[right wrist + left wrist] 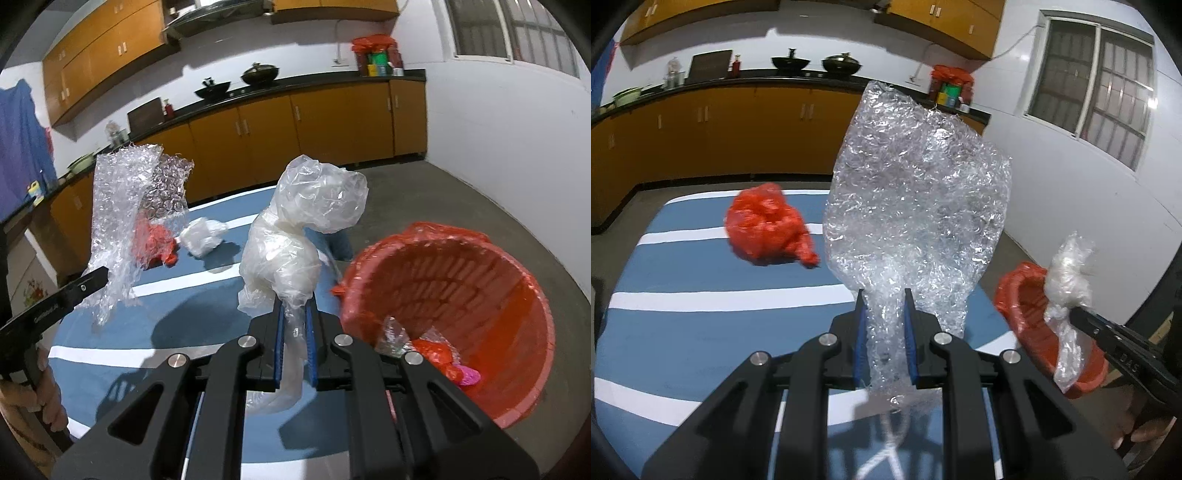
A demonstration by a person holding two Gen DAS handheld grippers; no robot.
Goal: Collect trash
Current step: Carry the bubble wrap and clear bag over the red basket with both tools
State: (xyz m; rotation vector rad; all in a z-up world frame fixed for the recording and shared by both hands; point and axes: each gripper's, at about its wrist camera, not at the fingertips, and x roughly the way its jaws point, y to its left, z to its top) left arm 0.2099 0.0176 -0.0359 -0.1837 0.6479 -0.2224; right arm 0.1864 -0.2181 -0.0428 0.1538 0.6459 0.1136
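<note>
The table (701,332) wears a blue cloth with white stripes and lies directly under both pairs of fingers. Past its far edge is bare grey concrete floor, then a long run of orange-brown cabinets under a dark counter carrying two black woks (790,62), with white walls and a barred window (1097,85) off to the right.

The left gripper (884,295) has its blue-padded fingers clamped on the narrow lower end of a sheet of bubble wrap (916,192). The sheet's long axis runs upright, rising from the fingers and widening toward its ragged top, lifted clear of the table. Beyond the fingers to the left, a crumpled red plastic bag (768,229) lies on the cloth.

The right gripper (295,302) has its fingers pinched together on the thin tail of a wad of clear plastic film (295,229). The wad stands up from the fingers, swelling into a puffed lump at the top, while a loose strip hangs below them. It too is held above the table. Farther out, left of these fingers, a small white plastic lump (203,236) rests on the cloth near the red bag.

Just right of the right fingers, on the floor beside the table, stands a red waste basket (517,295) lined with a red bag. Inside at the bottom lie crumpled clear plastic, a red scrap and something pink (469,376).
</note>
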